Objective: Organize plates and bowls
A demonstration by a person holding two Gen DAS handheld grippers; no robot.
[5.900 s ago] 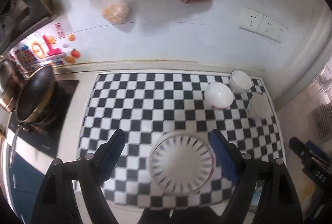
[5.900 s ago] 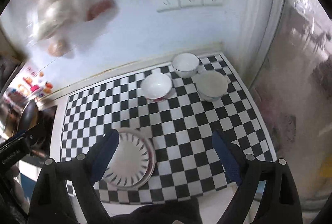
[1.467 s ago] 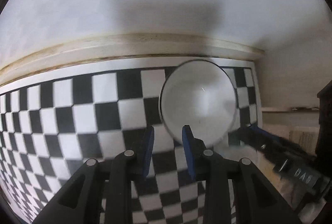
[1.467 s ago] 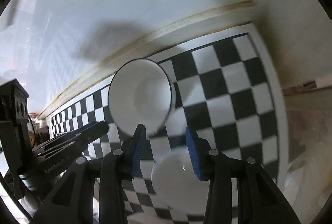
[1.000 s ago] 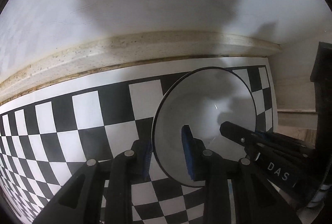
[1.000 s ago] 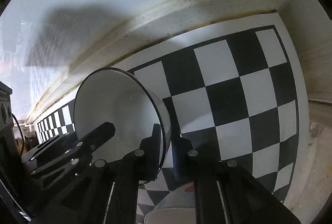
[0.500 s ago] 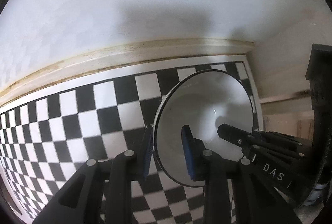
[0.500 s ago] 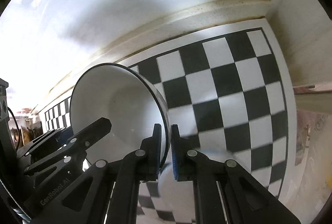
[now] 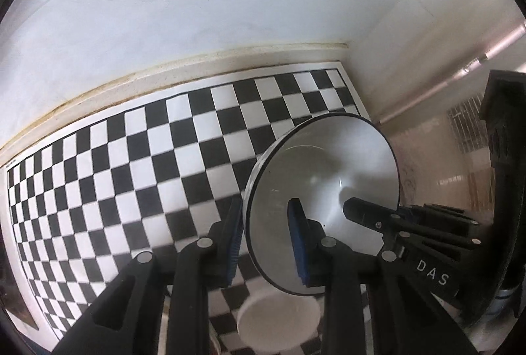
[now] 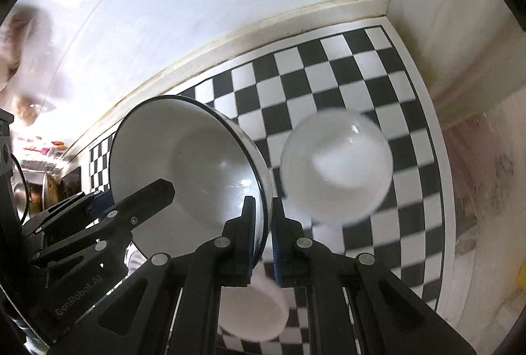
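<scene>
Checkered mat (image 9: 138, 157) covers the counter (image 9: 164, 82) right up to the white wall (image 9: 197, 10). Above it hangs a white bowl with a dark rim (image 10: 187, 171), tilted on its side and pinched from both sides. The left gripper (image 9: 266, 236) is nearly closed on one edge, the right gripper (image 10: 263, 230) clamped tight on the opposite rim. A second white bowl (image 10: 335, 164) sits on the mat near the right edge, with a smaller white bowl (image 10: 253, 315) below the grippers.
</scene>
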